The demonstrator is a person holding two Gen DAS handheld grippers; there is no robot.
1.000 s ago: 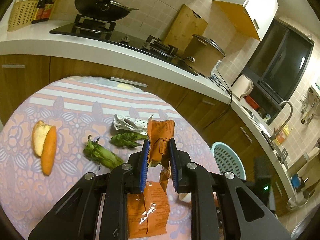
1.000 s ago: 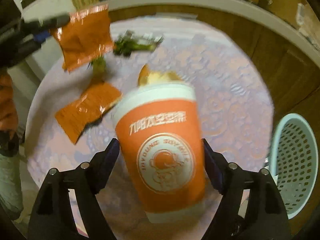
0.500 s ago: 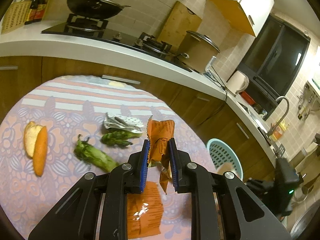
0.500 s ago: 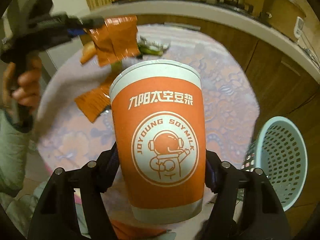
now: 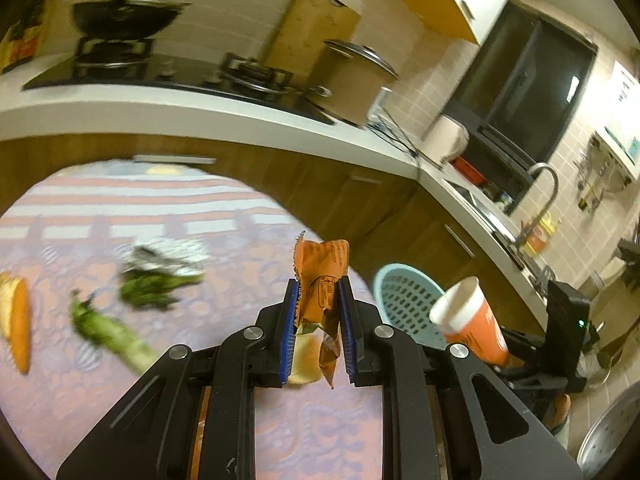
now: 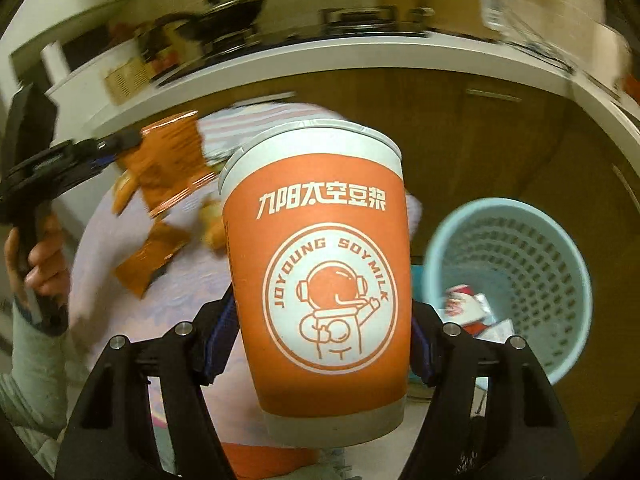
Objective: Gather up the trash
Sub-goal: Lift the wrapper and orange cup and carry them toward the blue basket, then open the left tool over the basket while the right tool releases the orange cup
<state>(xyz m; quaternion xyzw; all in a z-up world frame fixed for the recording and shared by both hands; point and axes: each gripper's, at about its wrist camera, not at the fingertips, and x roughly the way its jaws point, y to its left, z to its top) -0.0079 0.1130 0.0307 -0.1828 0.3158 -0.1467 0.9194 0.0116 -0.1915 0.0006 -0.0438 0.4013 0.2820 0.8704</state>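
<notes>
My left gripper [image 5: 318, 300] is shut on an orange snack wrapper [image 5: 322, 270], held up over the round table's [image 5: 100, 216] right side. My right gripper [image 6: 320, 320] is shut on an orange paper cup [image 6: 320, 264] with a soy-milk logo, lifted off the table. That cup [image 5: 470, 320] also shows in the left wrist view, tilted near the light-blue basket [image 5: 404, 298]. The basket [image 6: 516, 280] stands on the floor to the right of the cup and holds some wrappers. The left gripper [image 6: 124, 142] with its wrapper [image 6: 168, 160] shows at the left of the right wrist view.
On the table lie green vegetable scraps [image 5: 112, 330], a crumpled foil wrapper [image 5: 168, 254], an orange peel [image 5: 18, 320] and another orange wrapper [image 6: 150, 258]. A kitchen counter [image 5: 200, 114] with a stove and pots curves behind the table. A person's hand [image 6: 42, 264] holds the left gripper.
Both grippers have swung right, away from the table's middle and closer to the blue basket. The right gripper closed on the cup and lifted it. The wrapper stays in the left gripper.
</notes>
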